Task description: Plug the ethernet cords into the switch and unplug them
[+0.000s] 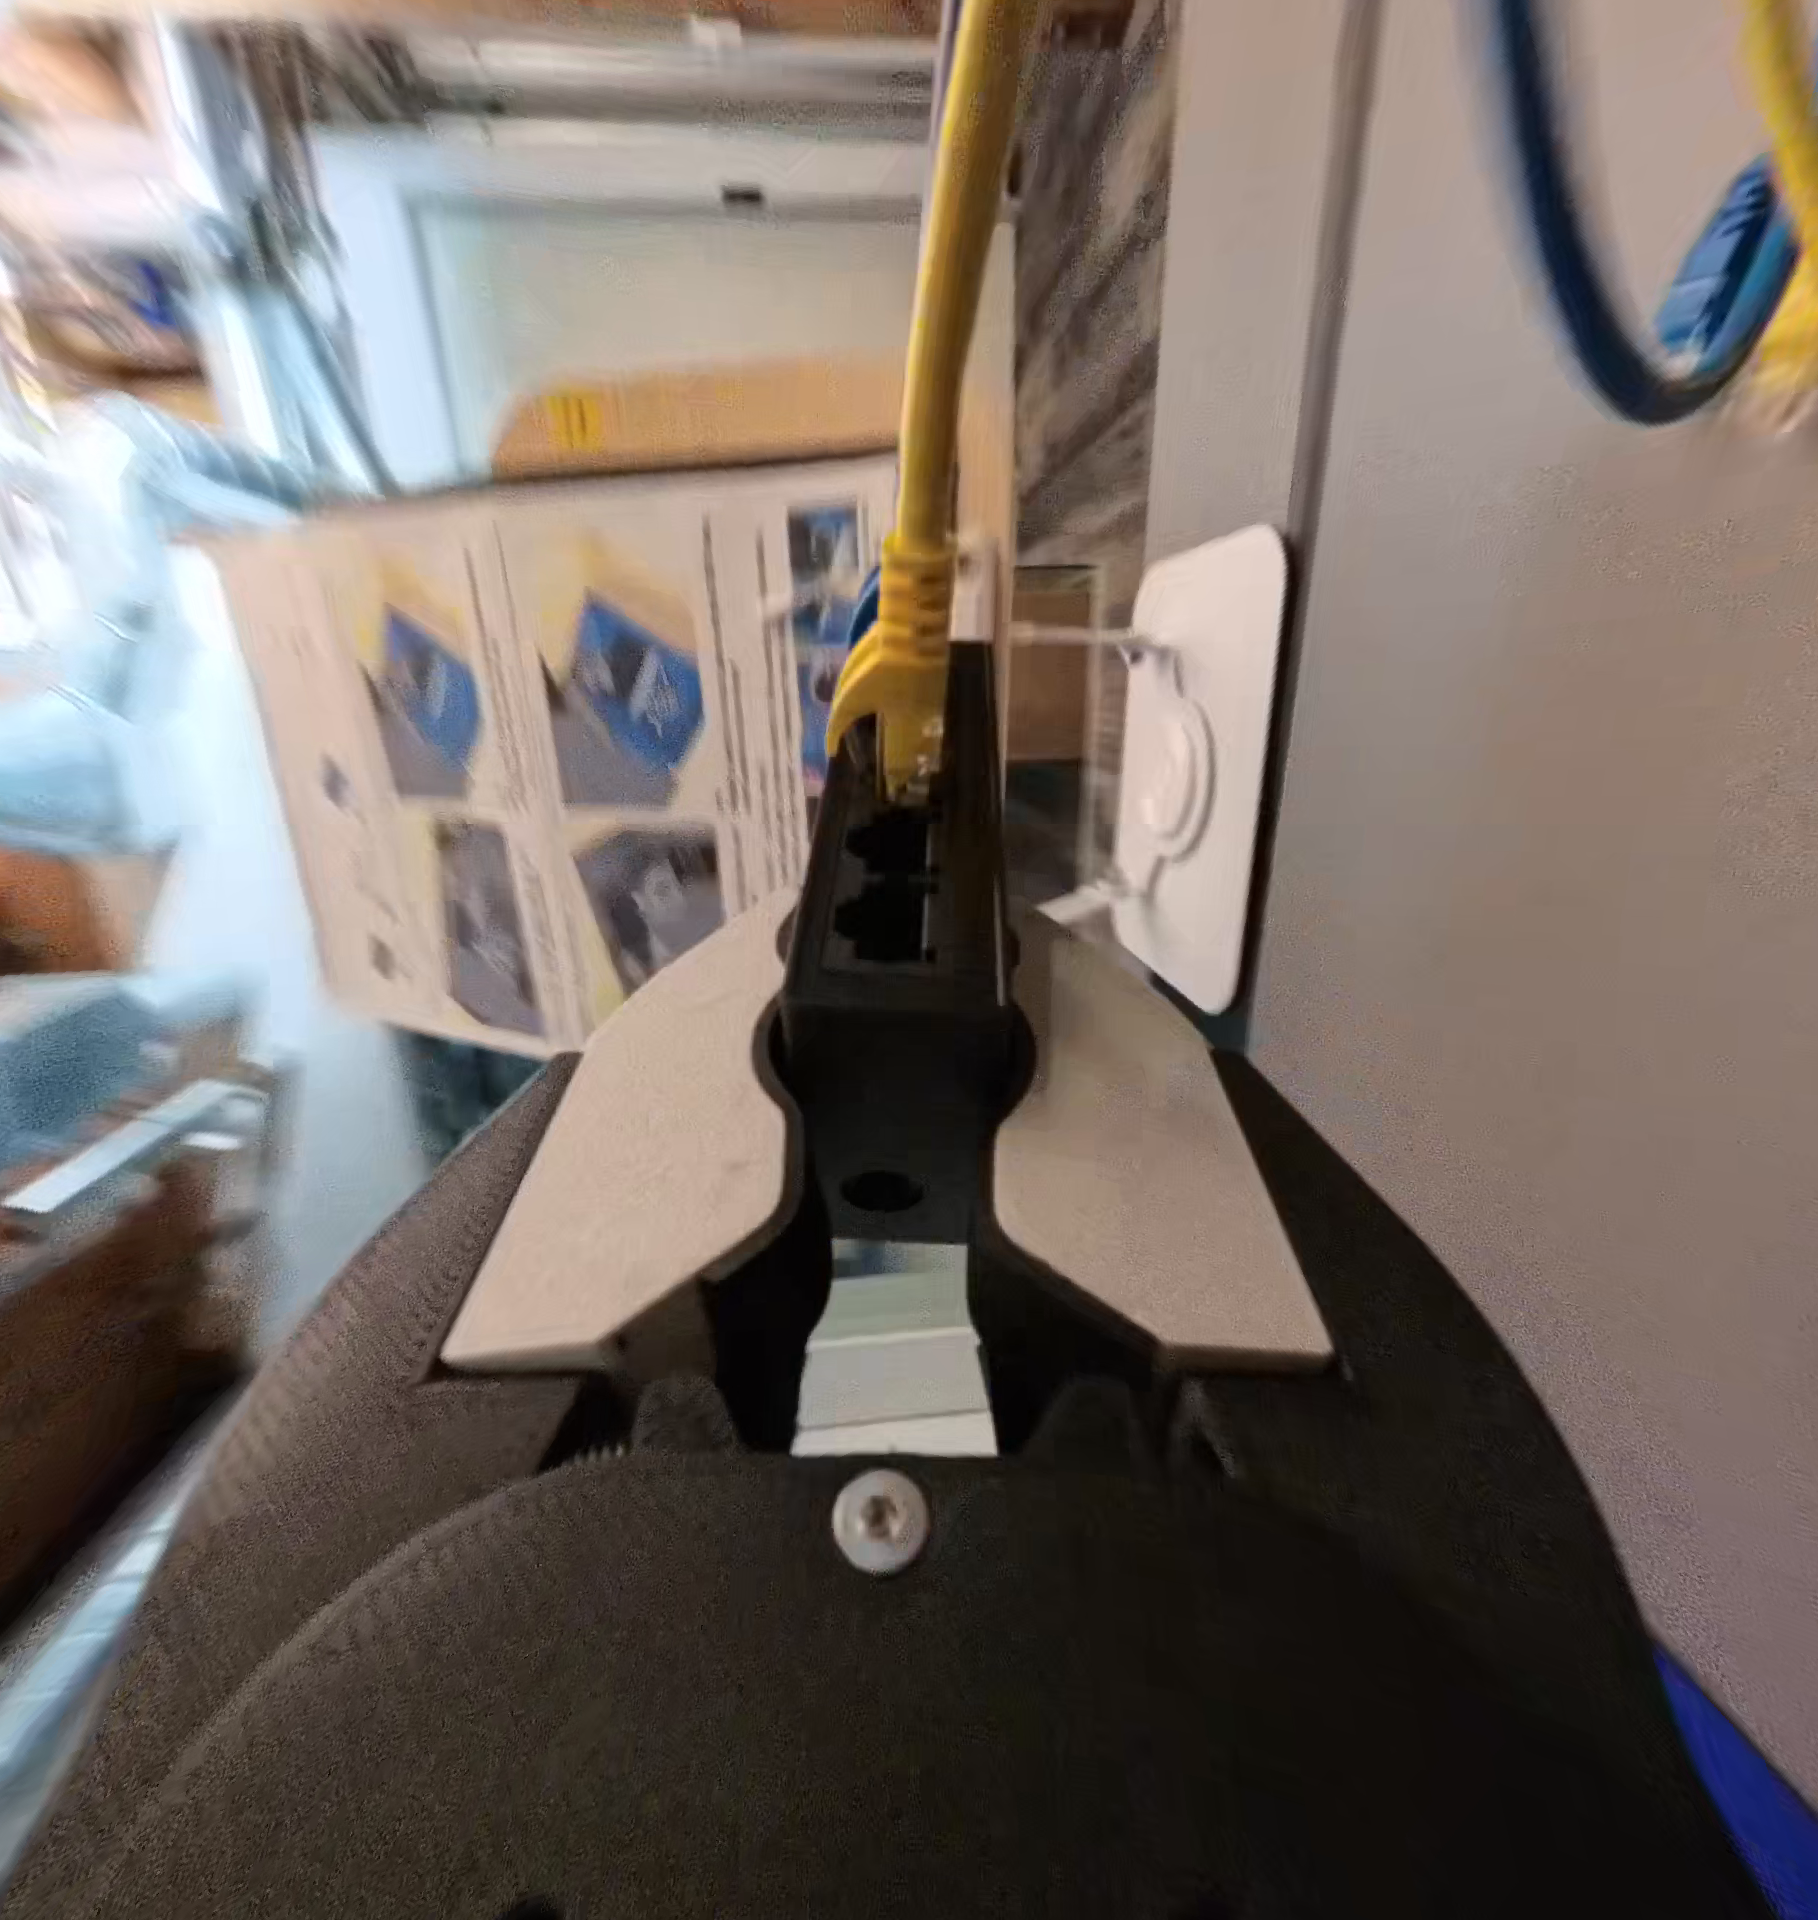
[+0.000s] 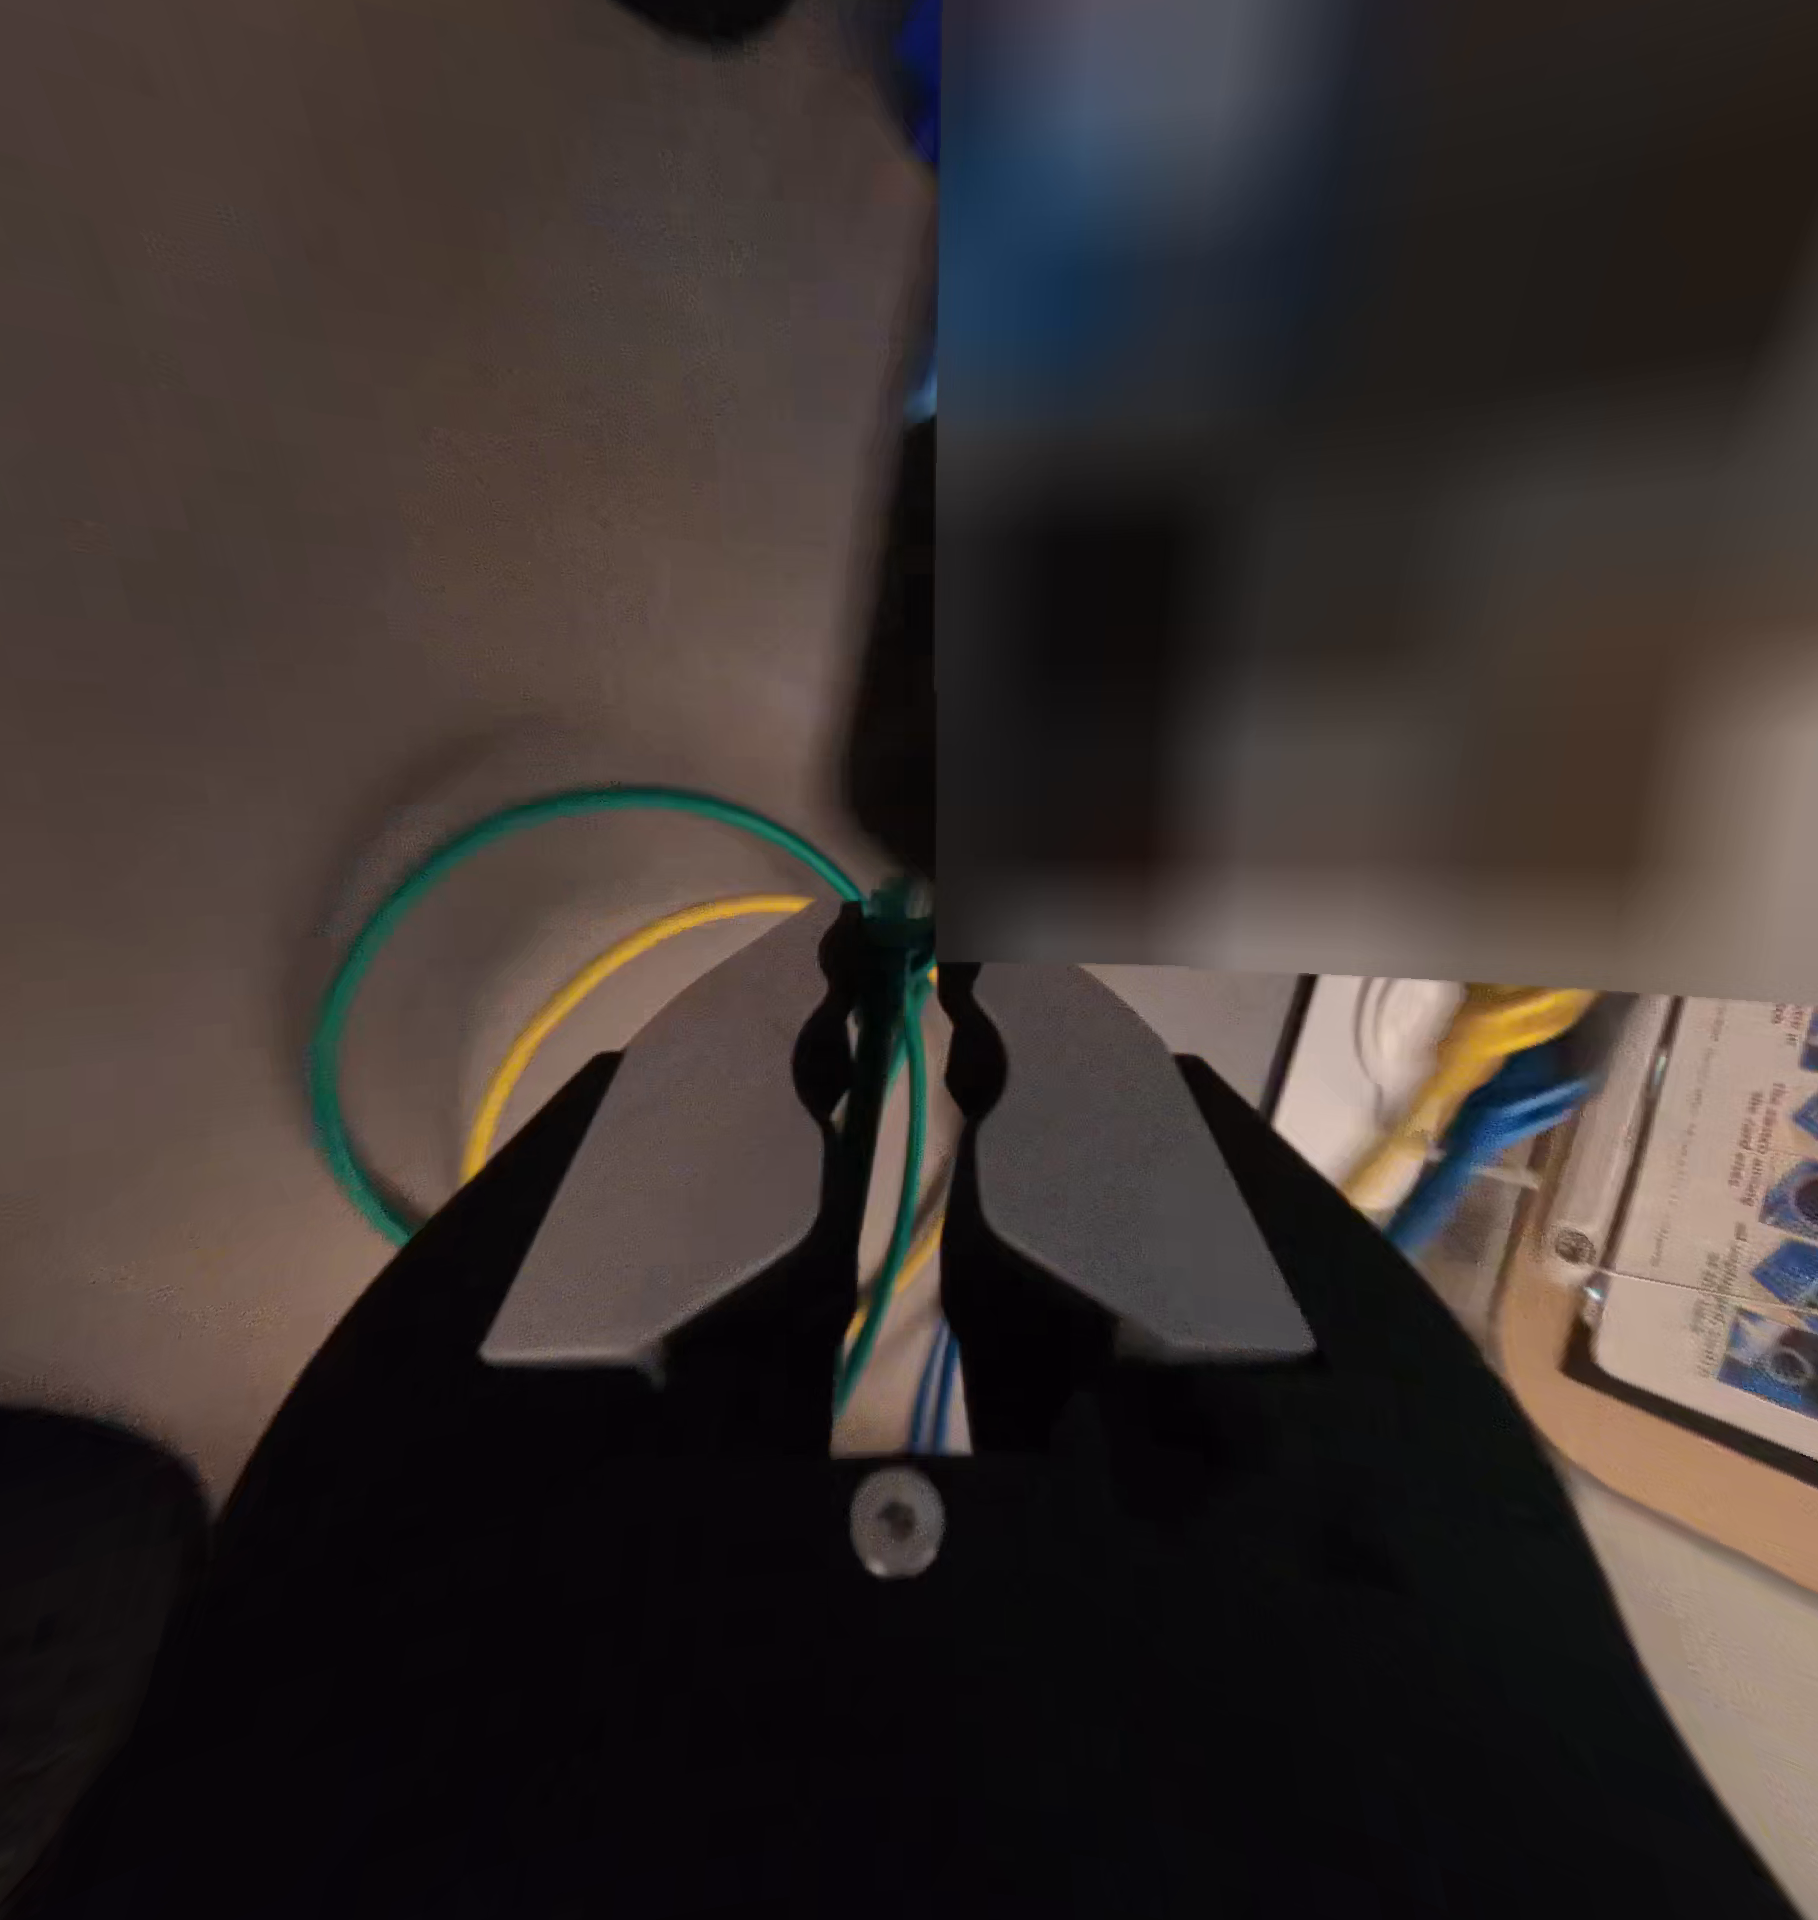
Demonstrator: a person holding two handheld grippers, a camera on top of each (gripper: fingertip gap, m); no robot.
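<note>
The left hand-held gripper (image 1: pixel 900 997) is clamped on the black switch (image 1: pixel 900 935), its 2 pale fingers (image 1: pixel 676 1081) pressing the box from either side. The switch points away from the camera, ports facing up along its top face. A yellow ethernet cord (image 1: pixel 936 395) drops in from above and its plug sits in the far port, while the 2 ports nearer the gripper show as dark, open sockets. Just to the right, a white adhesive mount (image 1: pixel 1206 769) is stuck to a grey wall panel (image 1: pixel 1507 935), with a clear bracket reaching from it toward the switch. Up in the top right corner a blue cord (image 1: pixel 1715 281) and another yellow one hang in loops, blurred.

Over on the right hand-held gripper (image 2: pixel 889 997), the fingers (image 2: pixel 707 1143) stand slightly apart, and a green ethernet cord (image 2: pixel 572 805) has its plug right at their tips, the thin cable running down through the gap. Whether the tips are pinching the plug, I cannot tell. The green cord curls in a loop to the left, with a yellow loop (image 2: pixel 614 956) inside it. At the lower right, an instruction sheet (image 2: pixel 1757 1195) lies on the desk (image 2: pixel 1663 1455).
</note>
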